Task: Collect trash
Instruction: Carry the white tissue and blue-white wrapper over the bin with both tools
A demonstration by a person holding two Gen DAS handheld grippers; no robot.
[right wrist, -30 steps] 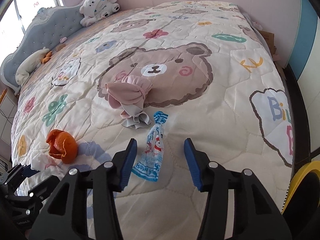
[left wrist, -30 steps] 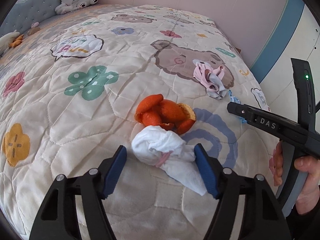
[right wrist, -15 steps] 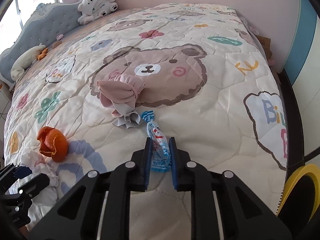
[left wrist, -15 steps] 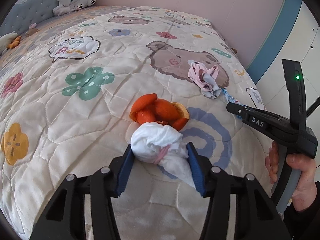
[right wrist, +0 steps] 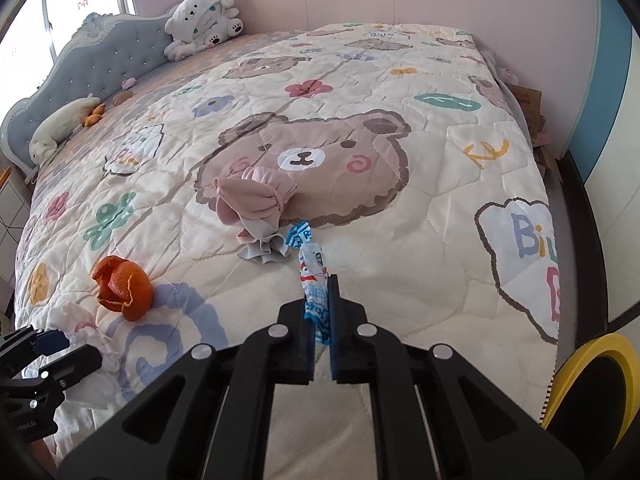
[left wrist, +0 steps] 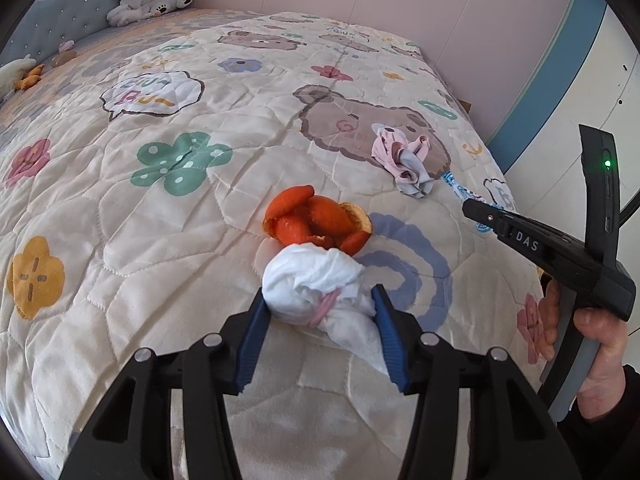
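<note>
A crumpled white tissue wad (left wrist: 312, 280) lies on the patterned quilt (left wrist: 160, 240), and my left gripper (left wrist: 319, 294) is shut on it, blue pads pressing both sides. An orange peel (left wrist: 316, 220) rests just beyond the tissue, touching it. In the right wrist view, my right gripper (right wrist: 320, 292) is shut on the near end of a blue and white snack wrapper (right wrist: 312, 264), whose far end still lies on the quilt. The orange peel (right wrist: 124, 288), tissue (right wrist: 88, 328) and left gripper (right wrist: 48, 340) show at the lower left there. A hand (left wrist: 600, 336) holds the right gripper (left wrist: 472, 208).
A bundle of pink and grey cloth (right wrist: 256, 200) lies just beyond the wrapper, on the bear print. Plush toys (right wrist: 200, 20) sit at the grey headboard (right wrist: 80, 64). The bed's edge drops off at the right, near a yellow round object (right wrist: 592, 380) and a blue-striped wall (left wrist: 552, 80).
Both grippers closed: the left one onto the white tissue, the right one onto the wrapper, which has been drawn up straight between its pads.
</note>
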